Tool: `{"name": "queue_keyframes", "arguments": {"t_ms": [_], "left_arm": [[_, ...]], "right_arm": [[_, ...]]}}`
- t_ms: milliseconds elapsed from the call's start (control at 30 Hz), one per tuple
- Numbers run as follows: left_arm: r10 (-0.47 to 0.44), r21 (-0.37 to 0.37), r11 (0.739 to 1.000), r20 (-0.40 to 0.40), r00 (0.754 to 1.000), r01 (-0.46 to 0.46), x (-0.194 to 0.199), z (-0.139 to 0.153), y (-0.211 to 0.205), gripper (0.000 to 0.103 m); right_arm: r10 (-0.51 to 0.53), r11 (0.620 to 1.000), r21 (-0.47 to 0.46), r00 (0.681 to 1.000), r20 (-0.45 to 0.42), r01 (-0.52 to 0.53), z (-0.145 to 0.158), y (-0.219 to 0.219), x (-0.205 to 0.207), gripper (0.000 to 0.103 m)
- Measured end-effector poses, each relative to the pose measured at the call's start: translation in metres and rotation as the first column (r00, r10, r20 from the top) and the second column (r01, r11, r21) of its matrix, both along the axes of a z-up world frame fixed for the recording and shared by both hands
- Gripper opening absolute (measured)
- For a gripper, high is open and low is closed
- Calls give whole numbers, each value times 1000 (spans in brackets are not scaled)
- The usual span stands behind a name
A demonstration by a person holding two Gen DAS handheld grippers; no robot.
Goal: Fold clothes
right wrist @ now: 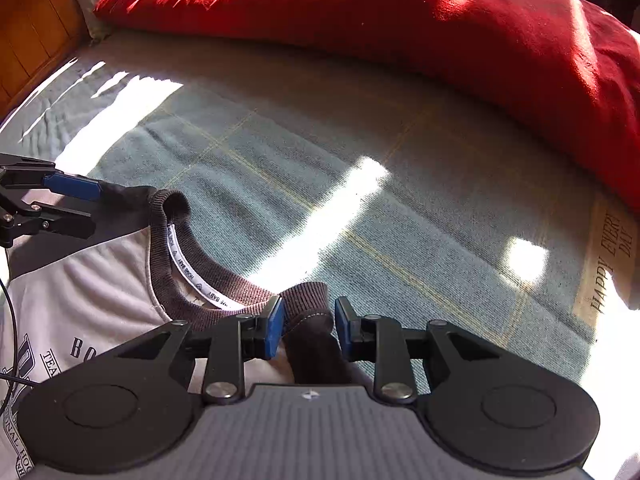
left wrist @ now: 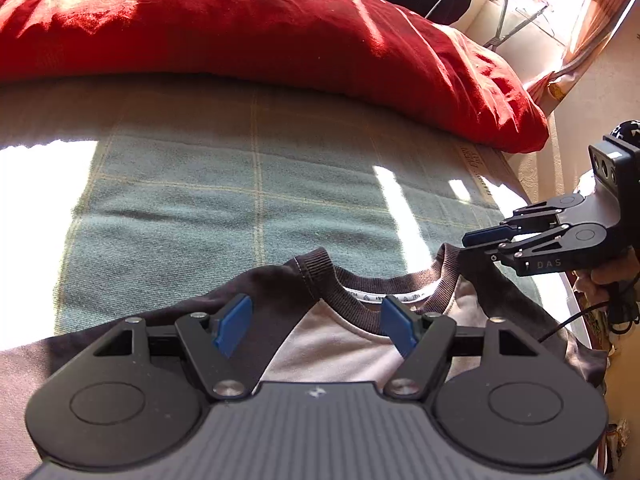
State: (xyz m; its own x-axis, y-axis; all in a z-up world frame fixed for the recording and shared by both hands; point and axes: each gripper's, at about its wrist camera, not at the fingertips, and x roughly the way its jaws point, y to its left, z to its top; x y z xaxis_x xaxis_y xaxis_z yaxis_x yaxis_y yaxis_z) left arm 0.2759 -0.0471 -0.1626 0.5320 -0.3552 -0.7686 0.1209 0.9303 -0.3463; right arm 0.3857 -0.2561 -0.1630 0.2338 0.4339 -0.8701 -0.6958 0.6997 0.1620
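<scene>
A grey and dark brown sweatshirt [left wrist: 332,332] lies on the bed with its ribbed collar [left wrist: 352,284] facing away from me; it also shows in the right wrist view [right wrist: 92,292]. My left gripper [left wrist: 316,322] is open, its blue pads spread over the left shoulder beside the collar. My right gripper [right wrist: 310,328] is partly open, with the right shoulder's dark fabric [right wrist: 314,340] between its pads; whether they pinch it is unclear. In the left wrist view the right gripper [left wrist: 476,240] sits at that collar corner. In the right wrist view the left gripper [right wrist: 76,204] shows at the left.
A green checked blanket [left wrist: 248,184] covers the bed. A large red pillow [left wrist: 280,36] lies across the far side. A wooden headboard [right wrist: 28,40] stands at the left. A drying rack [left wrist: 516,4] and a curtain stand by the window at the right.
</scene>
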Motion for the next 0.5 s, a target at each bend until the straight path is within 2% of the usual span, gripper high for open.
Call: {"name": "queue_keyframes", "arguments": {"t_ms": [100,133,200,300,367,400,467,500], "left_arm": [[-7,-12,1000,-5,1000,7,-2,-2,2,71],[-12,-11,1000,-6,1000,12,-4,-3,3,71],[-22,-8,1000,-6,1000,22,-7,-4,5,71],[-28,12,1000,-2,1000,28,-12,-6,10,71],[-17,12,1000,-7,1000,17,-15,-8,15,71],[-9,9,1000,-8,1000,9,-17,-8,18,71],[7,3,1000,-8,1000,-7,-19,-9,23,71],[14,2,1000,-7,1000,-14,-20,-10,25,71]], "right_arm": [[114,993,45,993,-10,-113,1,26,3,37],[190,981,29,982,-14,-190,-4,40,-1,40],[317,948,-29,948,-11,-317,-15,61,-12,41],[436,891,-134,900,-6,-433,-32,80,-25,43],[470,872,-162,882,14,-462,-32,85,-31,30],[476,868,-175,879,32,-464,-29,88,-33,18],[457,881,-199,882,114,-430,-20,93,-35,14],[428,896,-195,892,143,-399,-17,94,-31,5]]}}
